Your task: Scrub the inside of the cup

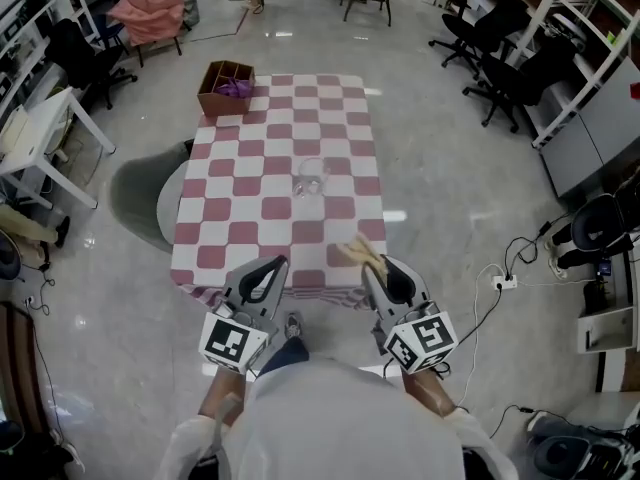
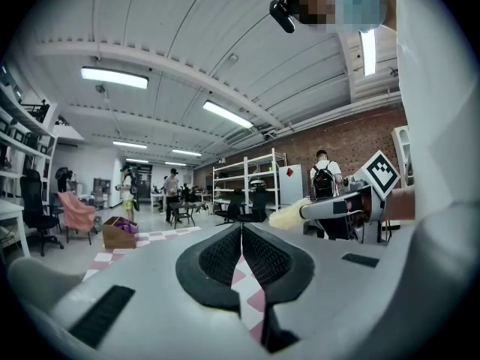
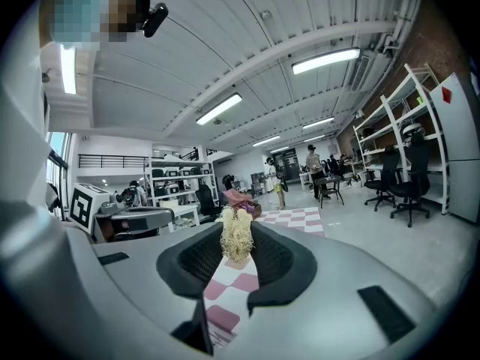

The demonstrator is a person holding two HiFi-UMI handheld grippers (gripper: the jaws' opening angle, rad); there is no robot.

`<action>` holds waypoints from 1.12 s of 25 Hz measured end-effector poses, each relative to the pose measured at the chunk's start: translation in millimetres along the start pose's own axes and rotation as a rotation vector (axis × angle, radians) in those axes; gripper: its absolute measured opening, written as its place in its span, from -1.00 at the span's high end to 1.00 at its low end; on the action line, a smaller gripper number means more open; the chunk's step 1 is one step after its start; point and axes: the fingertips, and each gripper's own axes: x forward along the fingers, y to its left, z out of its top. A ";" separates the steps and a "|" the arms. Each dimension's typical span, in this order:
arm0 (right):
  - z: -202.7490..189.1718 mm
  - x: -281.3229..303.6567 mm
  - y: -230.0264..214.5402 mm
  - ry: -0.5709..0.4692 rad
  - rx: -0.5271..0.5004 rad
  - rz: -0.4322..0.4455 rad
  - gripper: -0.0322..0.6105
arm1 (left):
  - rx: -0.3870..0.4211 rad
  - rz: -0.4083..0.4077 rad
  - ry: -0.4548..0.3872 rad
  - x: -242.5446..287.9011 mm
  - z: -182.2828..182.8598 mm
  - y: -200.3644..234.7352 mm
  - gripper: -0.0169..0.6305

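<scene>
Nearest to the camera, at 6 o'clock of the head view, is the person's pale top [image 1: 340, 418], and just above it are the two marker cubes of the grippers. At about 7 o'clock, the left gripper [image 1: 272, 268] has its jaws pressed together with nothing between them; in its own view only checked cloth shows through the thin slit. At about 5 o'clock, the right gripper [image 1: 378, 271] is closed on a pale, fibrous scrubber [image 1: 358, 252], whose tuft sticks out in front of the pads toward 11 o'clock. Both grippers are at the near edge of the table [image 1: 345, 98], which has a red and white checked cloth. Further on, close to the middle of the table and toward 12 o'clock from the grippers, stands the cup [image 1: 312, 176]. It is of clear glass, upright, well apart from both grippers and touched by neither. At 11 o'clock, on the far left corner, sits a brown box [image 1: 215, 73] with something purple [image 1: 236, 88] inside. Beyond the table, office chairs [image 1: 500, 68] stand at 1 o'clock. I judge the task to be at its beginning: the tool is already in the grip, but the cup is not held and the scrubber is not inside it. Steadying the cup and all the scrubbing remain to do.
</scene>
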 end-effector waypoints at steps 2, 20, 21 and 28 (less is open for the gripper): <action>2.0 13.1 -3.0 -0.004 0.004 -0.012 0.54 | -0.003 -0.016 -0.001 10.4 1.6 12.7 0.85; 12.1 99.3 -20.4 -0.019 0.015 -0.142 0.54 | 0.014 -0.130 0.025 66.5 -13.0 104.6 0.85; 12.0 101.6 -23.0 -0.017 0.016 -0.145 0.54 | 0.014 -0.132 0.024 68.7 -14.1 105.8 0.85; 17.3 126.3 -40.3 -0.005 0.020 -0.105 0.54 | -0.010 -0.105 0.030 90.3 -20.6 119.4 0.85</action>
